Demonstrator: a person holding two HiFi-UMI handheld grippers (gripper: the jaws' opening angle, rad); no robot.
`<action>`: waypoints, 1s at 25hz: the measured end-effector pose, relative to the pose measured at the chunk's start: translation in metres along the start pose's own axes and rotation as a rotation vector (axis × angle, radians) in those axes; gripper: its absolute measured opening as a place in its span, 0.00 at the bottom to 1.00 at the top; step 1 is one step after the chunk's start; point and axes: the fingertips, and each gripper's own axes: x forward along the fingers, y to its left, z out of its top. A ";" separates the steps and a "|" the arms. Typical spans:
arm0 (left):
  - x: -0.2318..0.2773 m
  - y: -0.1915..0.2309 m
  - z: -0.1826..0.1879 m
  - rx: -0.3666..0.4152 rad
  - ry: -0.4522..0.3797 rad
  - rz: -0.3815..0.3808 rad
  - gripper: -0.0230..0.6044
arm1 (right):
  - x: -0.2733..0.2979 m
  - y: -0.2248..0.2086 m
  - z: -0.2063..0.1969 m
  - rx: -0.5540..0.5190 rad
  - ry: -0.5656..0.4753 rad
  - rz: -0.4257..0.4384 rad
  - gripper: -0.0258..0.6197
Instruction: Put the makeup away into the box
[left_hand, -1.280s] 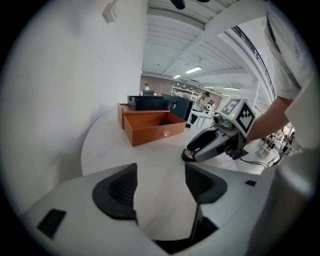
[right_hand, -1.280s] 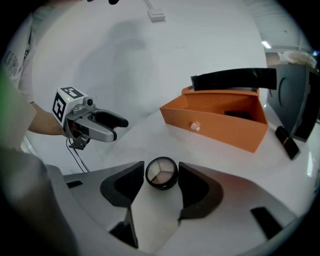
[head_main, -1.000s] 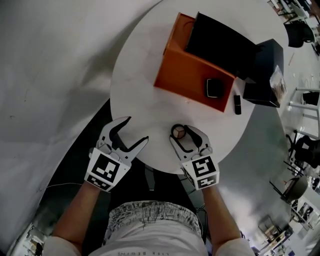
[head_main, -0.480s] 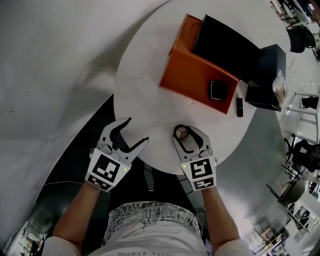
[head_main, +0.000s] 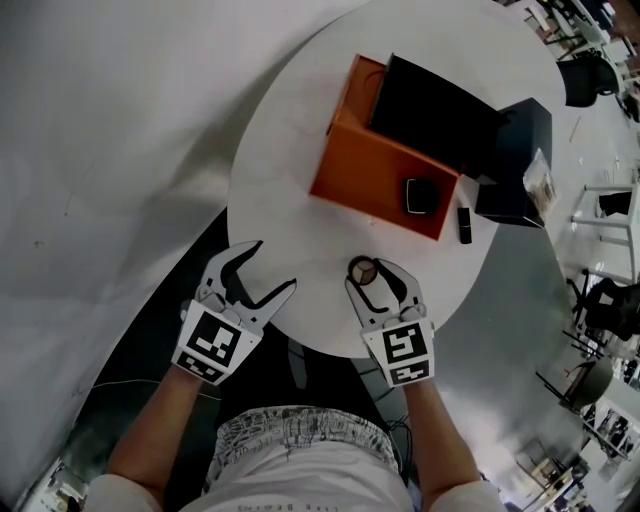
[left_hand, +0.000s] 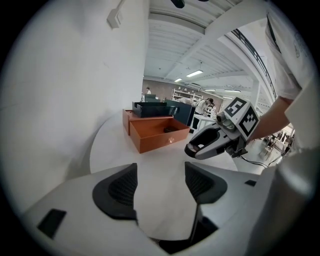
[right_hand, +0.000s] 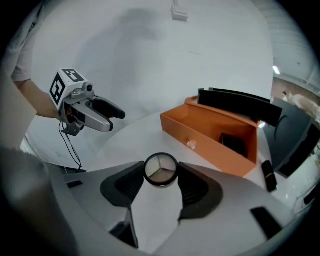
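My right gripper (head_main: 372, 277) (right_hand: 161, 173) is shut on a small round compact (head_main: 362, 270) (right_hand: 161, 170) with a clear top, near the front edge of the white round table (head_main: 290, 170). Its jaws have just been closing, with the compact between the pads. Farther back stands the open orange box (head_main: 370, 165) (right_hand: 210, 142) (left_hand: 155, 141), and a square black compact (head_main: 420, 195) (right_hand: 232, 142) lies inside it. To the right of the box, a black lipstick (head_main: 464, 224) (right_hand: 268, 175) lies on the table. My left gripper (head_main: 272, 265) (left_hand: 160, 175) hangs open and empty over the table's front left edge.
The box's black lid (head_main: 435, 105) leans up behind it. A dark box (head_main: 520, 150) with a clear packet on it stands at the table's right rim. A white wall runs along the left; chairs and shelving lie beyond the table on the right.
The right gripper's pads have drawn in on the round compact and it has come up slightly off the table. The left gripper has stayed put.
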 end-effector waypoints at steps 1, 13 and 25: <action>0.001 0.002 0.005 0.007 -0.004 -0.003 0.55 | -0.002 -0.003 0.005 0.001 -0.005 -0.006 0.39; 0.013 0.037 0.054 0.053 -0.041 -0.022 0.55 | -0.002 -0.043 0.069 -0.017 -0.057 -0.064 0.39; 0.030 0.086 0.069 0.038 -0.029 -0.024 0.55 | 0.039 -0.072 0.113 -0.015 -0.042 -0.042 0.39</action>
